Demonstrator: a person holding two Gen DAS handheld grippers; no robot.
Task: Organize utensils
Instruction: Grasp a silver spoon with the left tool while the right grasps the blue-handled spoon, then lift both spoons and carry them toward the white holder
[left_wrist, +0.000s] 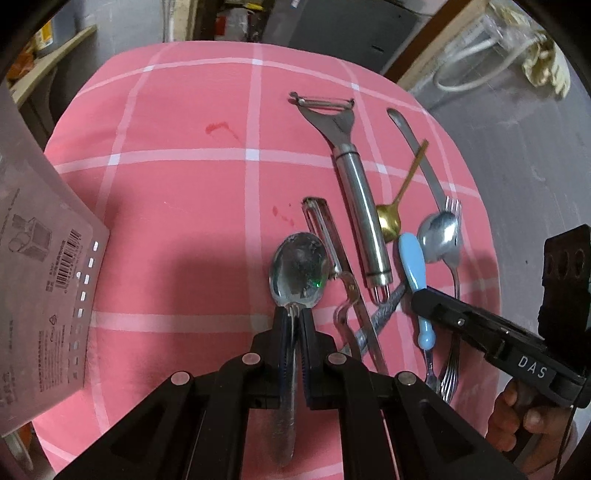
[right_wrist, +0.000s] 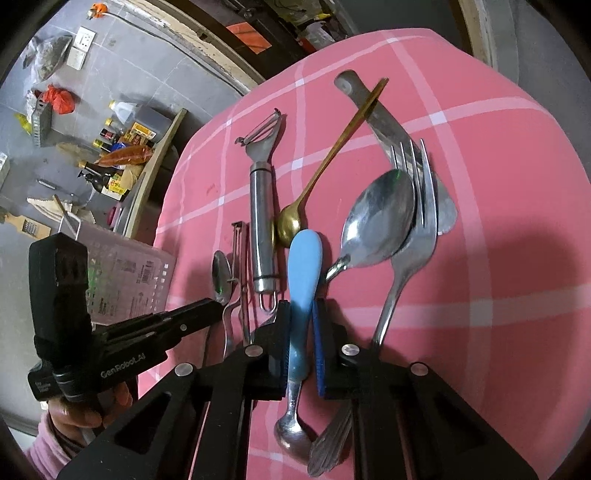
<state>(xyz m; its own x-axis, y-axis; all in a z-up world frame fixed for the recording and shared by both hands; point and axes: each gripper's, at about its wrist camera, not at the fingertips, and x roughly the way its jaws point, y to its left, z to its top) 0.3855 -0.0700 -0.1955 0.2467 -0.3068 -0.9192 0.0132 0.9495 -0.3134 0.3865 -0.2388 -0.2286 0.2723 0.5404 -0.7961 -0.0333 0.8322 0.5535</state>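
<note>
Utensils lie on a pink checked tablecloth (left_wrist: 177, 192). My left gripper (left_wrist: 294, 319) is shut on the neck of a large steel spoon (left_wrist: 298, 269), bowl pointing away. My right gripper (right_wrist: 301, 310) has its jaws around the blue-handled spoon (right_wrist: 303, 269), close to the handle; it also shows in the left wrist view (left_wrist: 413, 266). Beside them lie a steel peeler (left_wrist: 360, 206), a slim peeler (left_wrist: 325, 229), a gold spoon (right_wrist: 314, 177), a second steel spoon (right_wrist: 376, 218) and a fork (right_wrist: 410, 229).
A translucent plastic basket (left_wrist: 44, 266) stands at the left edge of the table. A flat steel utensil (right_wrist: 384, 122) lies under the fork. Beyond the table are grey floor, bottles and clutter (right_wrist: 110, 147).
</note>
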